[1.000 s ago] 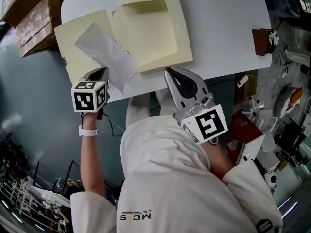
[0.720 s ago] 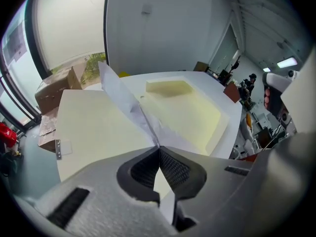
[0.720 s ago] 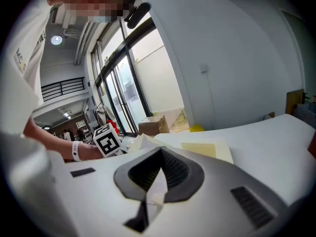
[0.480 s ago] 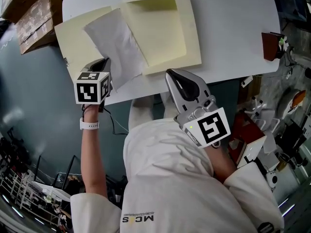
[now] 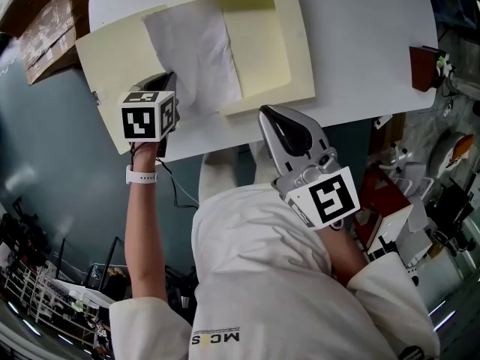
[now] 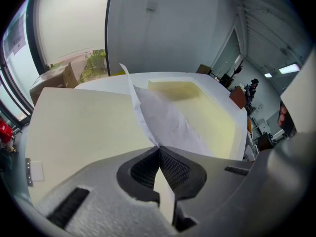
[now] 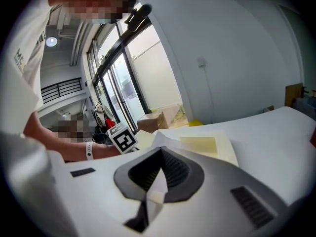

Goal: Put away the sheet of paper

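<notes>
The left gripper (image 5: 166,85) is clamped on the near corner of the thin white sheet of paper (image 5: 196,55), which drapes from the flat cream lid panel (image 5: 112,58) over the left rim of the shallow cream rectangular tray (image 5: 266,43). Done well, the sheet likely goes further right, squared over the recess and lowered flat before release. The right gripper (image 5: 270,115), jaws together on nothing, hangs off the near table edge.

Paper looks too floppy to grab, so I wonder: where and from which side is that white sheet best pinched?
At its near end, coming from the person's side, as the left gripper shut on it does. The white sheet is thin and drapes over the cream box, so probably only a raised edge gives the jaws a bite.
</notes>
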Demonstrator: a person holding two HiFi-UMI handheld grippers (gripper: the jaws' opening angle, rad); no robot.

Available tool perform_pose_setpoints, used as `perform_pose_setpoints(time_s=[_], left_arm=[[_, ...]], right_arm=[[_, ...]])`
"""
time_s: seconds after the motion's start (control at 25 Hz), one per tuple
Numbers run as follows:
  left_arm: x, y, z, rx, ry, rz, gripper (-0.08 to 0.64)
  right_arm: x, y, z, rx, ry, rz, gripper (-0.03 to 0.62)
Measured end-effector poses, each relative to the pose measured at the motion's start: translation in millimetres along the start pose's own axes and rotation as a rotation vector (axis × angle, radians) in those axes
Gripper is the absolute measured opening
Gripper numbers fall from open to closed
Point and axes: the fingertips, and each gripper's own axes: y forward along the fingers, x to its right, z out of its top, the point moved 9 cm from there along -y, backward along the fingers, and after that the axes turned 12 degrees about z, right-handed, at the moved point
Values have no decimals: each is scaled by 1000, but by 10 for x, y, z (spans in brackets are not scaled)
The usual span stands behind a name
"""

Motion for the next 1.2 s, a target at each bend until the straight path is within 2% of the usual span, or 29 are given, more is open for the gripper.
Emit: perform_pose_setpoints(time_s=[0.44, 0.72, 0.96, 1.04, 1.2], left_arm=[[273, 369, 202, 1, -86, -80, 25], [368, 502, 254, 8, -232, -114, 25], [598, 562, 325, 14, -290, -167, 25], [681, 573, 332, 19, -291, -173, 25], [808, 604, 350, 21, -247, -173, 25]], right_arm=[[78, 17, -21, -9, 11, -16, 12], [130, -18, -79, -19, 16, -22, 12], [172, -47, -115, -26, 26, -26, 12], [177, -53, -113, -24, 26, -25, 12], [205, -68, -99, -17, 24, -24, 12]])
